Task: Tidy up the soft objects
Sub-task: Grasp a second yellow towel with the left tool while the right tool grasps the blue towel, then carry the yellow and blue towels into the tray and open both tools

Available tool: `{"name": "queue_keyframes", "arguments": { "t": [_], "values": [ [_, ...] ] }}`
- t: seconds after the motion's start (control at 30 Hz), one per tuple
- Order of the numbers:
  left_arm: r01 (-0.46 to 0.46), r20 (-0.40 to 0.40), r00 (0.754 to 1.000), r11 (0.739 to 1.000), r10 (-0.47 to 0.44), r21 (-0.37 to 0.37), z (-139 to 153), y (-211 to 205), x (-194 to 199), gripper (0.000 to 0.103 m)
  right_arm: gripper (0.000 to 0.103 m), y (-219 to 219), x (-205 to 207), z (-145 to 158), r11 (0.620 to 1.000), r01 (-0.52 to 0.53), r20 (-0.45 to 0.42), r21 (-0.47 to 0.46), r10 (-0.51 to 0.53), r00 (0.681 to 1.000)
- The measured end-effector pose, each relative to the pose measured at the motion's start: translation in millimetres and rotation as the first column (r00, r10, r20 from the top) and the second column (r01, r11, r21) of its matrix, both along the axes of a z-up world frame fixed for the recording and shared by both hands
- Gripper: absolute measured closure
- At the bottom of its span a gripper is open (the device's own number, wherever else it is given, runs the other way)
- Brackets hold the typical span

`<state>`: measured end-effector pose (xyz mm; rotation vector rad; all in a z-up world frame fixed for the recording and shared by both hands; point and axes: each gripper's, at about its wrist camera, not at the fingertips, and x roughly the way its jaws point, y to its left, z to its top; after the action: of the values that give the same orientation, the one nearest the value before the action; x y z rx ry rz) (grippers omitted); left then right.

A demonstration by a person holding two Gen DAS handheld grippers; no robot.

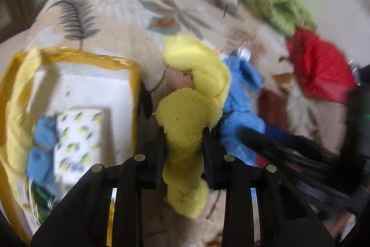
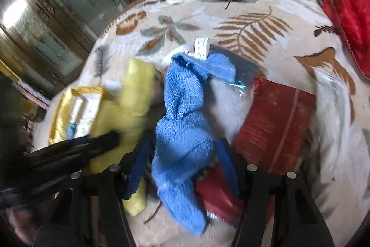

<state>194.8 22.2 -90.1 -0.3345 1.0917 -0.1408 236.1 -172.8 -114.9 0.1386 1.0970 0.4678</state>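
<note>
The left gripper (image 1: 184, 131) is clamped on a fuzzy yellow terry cloth (image 1: 188, 105), whose long axis runs 6 to 12 o'clock. The right gripper (image 2: 182, 149) is clamped on a shaggy blue microfibre cloth (image 2: 185, 122), long axis toward 12 o'clock. Both cloths lie side by side, touching, on a cream leaf-patterned blanket (image 1: 129, 22). At 9 o'clock sits a gold-rimmed white box (image 1: 92, 89).
</note>
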Motion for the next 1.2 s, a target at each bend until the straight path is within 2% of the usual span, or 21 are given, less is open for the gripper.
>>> {"name": "queue_keyframes", "arguments": {
  "t": [0.03, 0.07, 0.2, 0.33, 0.5, 0.6, 0.7, 0.87, 0.97, 1.1, 1.2],
  "values": [
    [-0.014, 0.007, 1.0, 0.999, 0.014, -0.035, 4.8, 7.2, -7.9, 0.075, 0.047, 3.6, 1.7, -2.9, 1.0, -0.005, -0.003, -0.007, 0.005, 1.0],
    [-0.025, 0.018, 0.999, 0.997, 0.026, -0.078, 10.3, 15.8, -17.4, 0.075, 0.055, 8.0, 2.8, -6.8, 1.0, -0.005, 0.002, -0.025, 0.005, 1.0],
    [-0.067, 0.02, 0.997, 0.974, 0.073, -0.218, 16.8, 34.4, -46.4, 0.075, 0.062, 12.3, -2.8, -6.8, 0.997, 0.025, 0.02, -0.07, -0.024, 1.0],
    [-0.09, 0.048, 0.993, 0.96, 0.106, -0.265, 26.9, 41.2, -70.0, 0.075, 0.067, 3.6, -22.3, 7.7, 0.996, 0.071, 0.015, -0.058, -0.07, 0.997],
    [-0.111, 0.07, 0.987, 0.939, 0.141, -0.326, 41.0, 59.5, -97.9, 0.075, 0.067, -1.6, -67.4, 48.3, 0.995, 0.099, 0.091, -0.017, -0.097, 0.991],
    [-0.115, 0.084, 0.985, 0.937, 0.15, -0.329, 49.7, 67.9, -113.7, 0.075, 0.067, 0.7, -92.1, 67.7, 0.993, 0.118, 0.138, 0.006, -0.118, 0.983],
    [-0.122, 0.089, 0.983, 0.935, 0.16, -0.333, 61.3, 78.4, -126.9, 0.075, 0.067, 5.7, -107.5, 81.1, 0.991, 0.111, 0.15, 0.069, -0.12, 0.981],
    [-0.177, 0.122, 0.966, 0.929, 0.227, -0.324, 84.5, 114.2, -146.5, 0.075, 0.067, 31.3, -117.6, 106.1, 0.992, 0.03, 0.196, 0.125, -0.054, 0.979],
    [-0.225, 0.14, 0.952, 0.931, 0.273, -0.286, 94.7, 137.7, -152.4, 0.075, 0.067, 51.4, -115.7, 118.6, 0.989, -0.021, 0.216, 0.146, -0.011, 0.976],
    [-0.261, 0.131, 0.946, 0.935, 0.298, -0.238, 93.0, 158.2, -154.5, 0.075, 0.067, 78.9, -110.1, 126.4, 0.984, -0.072, 0.221, 0.162, 0.035, 0.975],
    [-0.268, 0.106, 0.95, 0.942, 0.293, -0.2, 81.6, 167.9, -155.8, 0.075, 0.067, 98.4, -106.1, 127.4, 0.982, -0.098, 0.23, 0.164, 0.058, 0.971]
  ]
}}
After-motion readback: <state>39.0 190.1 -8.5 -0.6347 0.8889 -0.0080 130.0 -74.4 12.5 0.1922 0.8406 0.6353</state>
